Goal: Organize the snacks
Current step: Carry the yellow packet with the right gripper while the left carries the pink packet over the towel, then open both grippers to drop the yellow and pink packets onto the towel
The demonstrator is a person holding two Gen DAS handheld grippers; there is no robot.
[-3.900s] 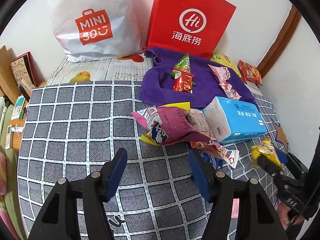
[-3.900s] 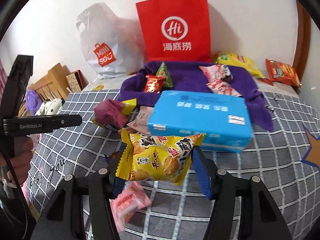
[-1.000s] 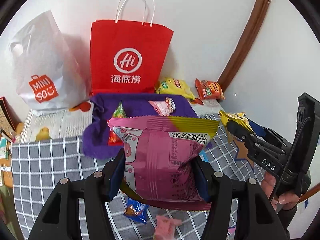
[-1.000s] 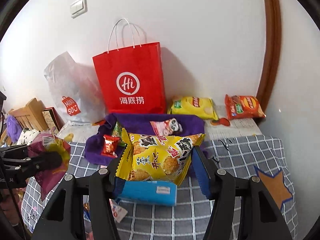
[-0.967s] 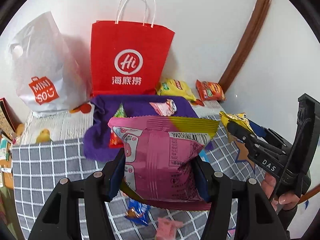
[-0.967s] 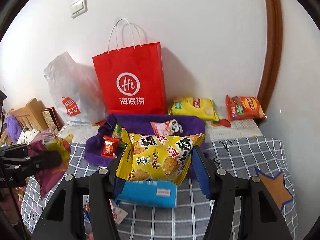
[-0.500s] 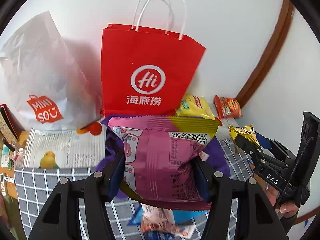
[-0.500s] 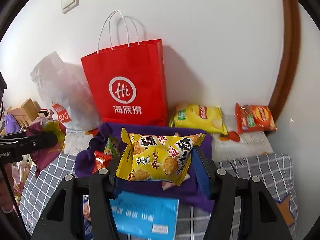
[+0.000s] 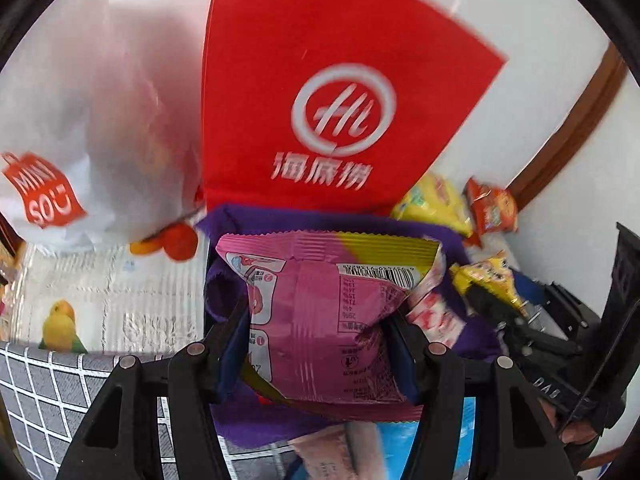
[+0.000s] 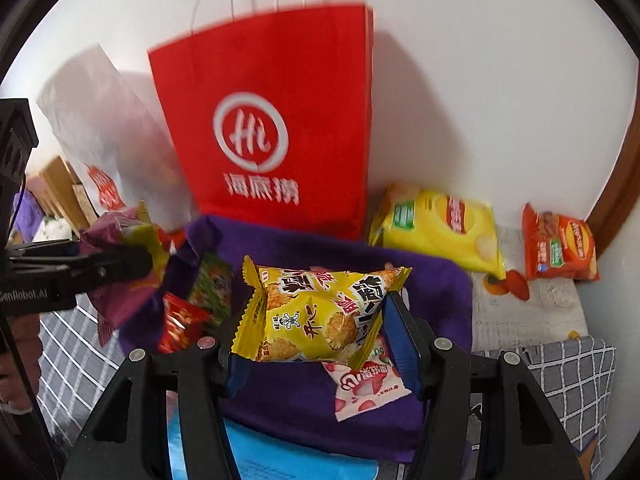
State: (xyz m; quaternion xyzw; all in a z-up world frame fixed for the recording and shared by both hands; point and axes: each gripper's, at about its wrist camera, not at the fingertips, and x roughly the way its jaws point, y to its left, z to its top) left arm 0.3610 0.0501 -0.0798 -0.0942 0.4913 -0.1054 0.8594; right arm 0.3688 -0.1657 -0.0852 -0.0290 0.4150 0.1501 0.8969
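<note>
Blocking purple cloth [image 9: 476,332], pink snack bag [image 9: 320,320], red bag [image 9: 320,92] blurred

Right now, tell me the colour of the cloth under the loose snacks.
Purple cloth; the right wrist view shows it best.

Two bags [image 10: 272,120] (paper, plastic), seven snack packets [image 10: 320,316]
</note>
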